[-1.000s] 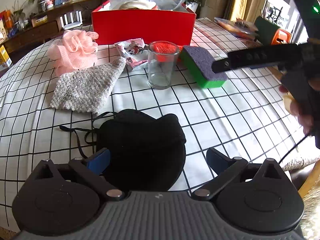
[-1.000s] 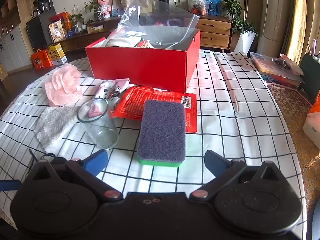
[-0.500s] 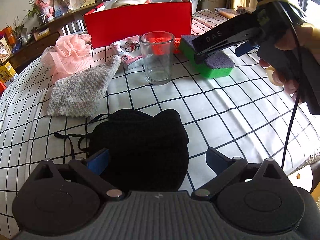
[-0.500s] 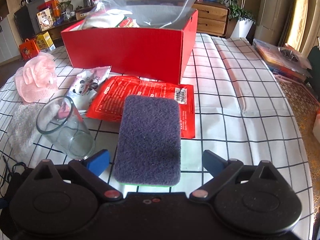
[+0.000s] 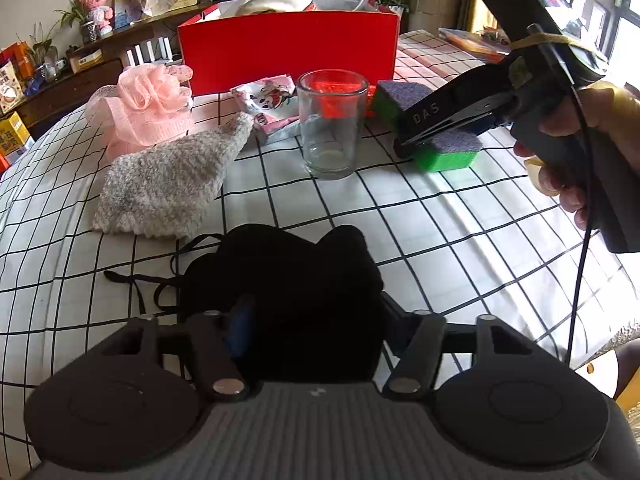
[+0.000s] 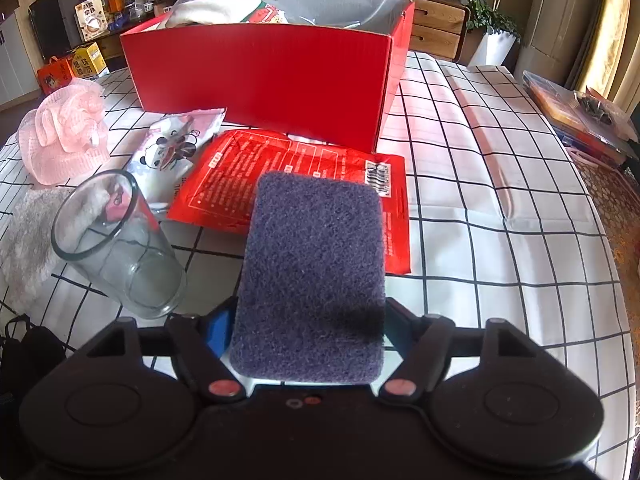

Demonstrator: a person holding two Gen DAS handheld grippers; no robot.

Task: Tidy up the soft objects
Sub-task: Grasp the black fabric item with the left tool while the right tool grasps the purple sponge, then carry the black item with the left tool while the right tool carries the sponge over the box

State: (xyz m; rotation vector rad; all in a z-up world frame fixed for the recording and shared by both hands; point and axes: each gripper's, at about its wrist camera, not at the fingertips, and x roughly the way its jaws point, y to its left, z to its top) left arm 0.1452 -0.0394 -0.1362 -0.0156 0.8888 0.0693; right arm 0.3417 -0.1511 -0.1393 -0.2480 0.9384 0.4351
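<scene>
Since earlier frame: both my claws closing. Left claw (image 5: 316,320) straddles black face mask (image 5: 280,280); right claw (image 6: 306,332) flanks scouring sponge (image 6: 312,276), pads meeting its sides, ready for lift toward red box (image 6: 260,76).

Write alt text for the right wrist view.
The right tongs are closing around a purple-topped sponge lying on a checked tablecloth. A clear glass stands to its left, with a red box behind.

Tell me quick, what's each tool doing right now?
Left tool: closing around the black mask.
Right tool: closing around the purple sponge.
</scene>
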